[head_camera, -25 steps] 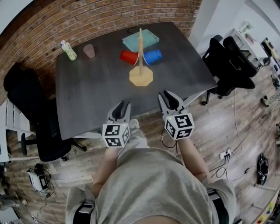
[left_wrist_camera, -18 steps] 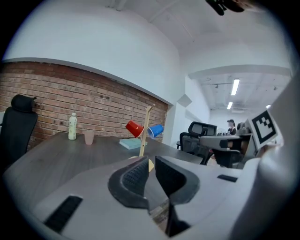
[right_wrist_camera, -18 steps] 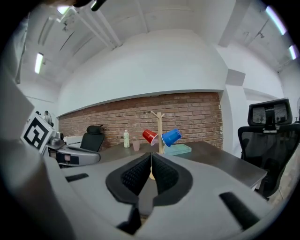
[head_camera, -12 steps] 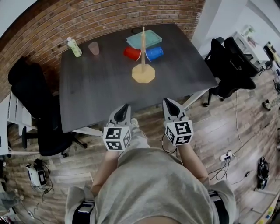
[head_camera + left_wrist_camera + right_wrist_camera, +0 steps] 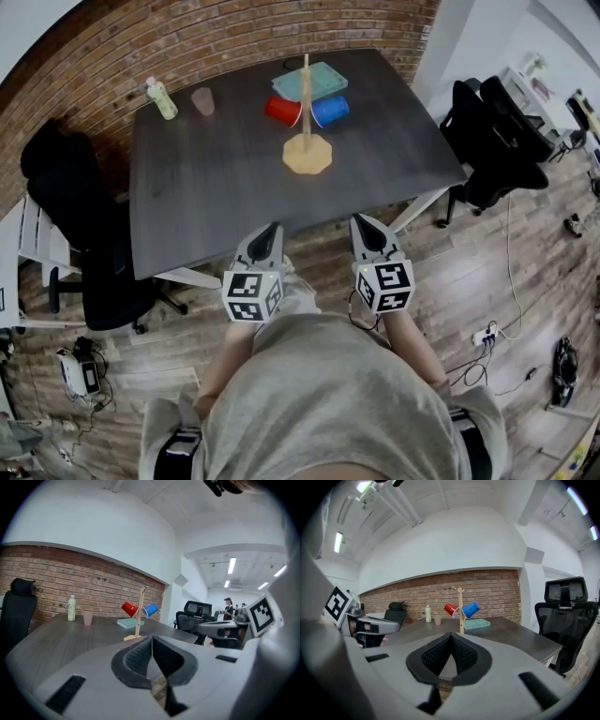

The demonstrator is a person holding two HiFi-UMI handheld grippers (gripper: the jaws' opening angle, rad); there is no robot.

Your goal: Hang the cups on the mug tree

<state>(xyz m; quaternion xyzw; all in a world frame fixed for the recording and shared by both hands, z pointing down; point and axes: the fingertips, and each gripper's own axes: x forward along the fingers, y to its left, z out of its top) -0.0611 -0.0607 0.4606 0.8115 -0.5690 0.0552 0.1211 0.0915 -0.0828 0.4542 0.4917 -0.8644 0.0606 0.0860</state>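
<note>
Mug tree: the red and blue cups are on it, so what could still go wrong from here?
1. The red cup and blue cup hang tilted from short pegs on the mug tree, which has a thin post; a bump to the table might shake one off.
2. The pink cup stands unhung beside the bottle; reaching for it could knock the bottle over.

No words, numbers or brand names can be read in any view. The cubes on the left tool and the right tool bear only black-and-white square code patterns, with no letters or digits. Any print on the pale bottle, which stands at the far corner of the bench, is too small to make out.
</note>
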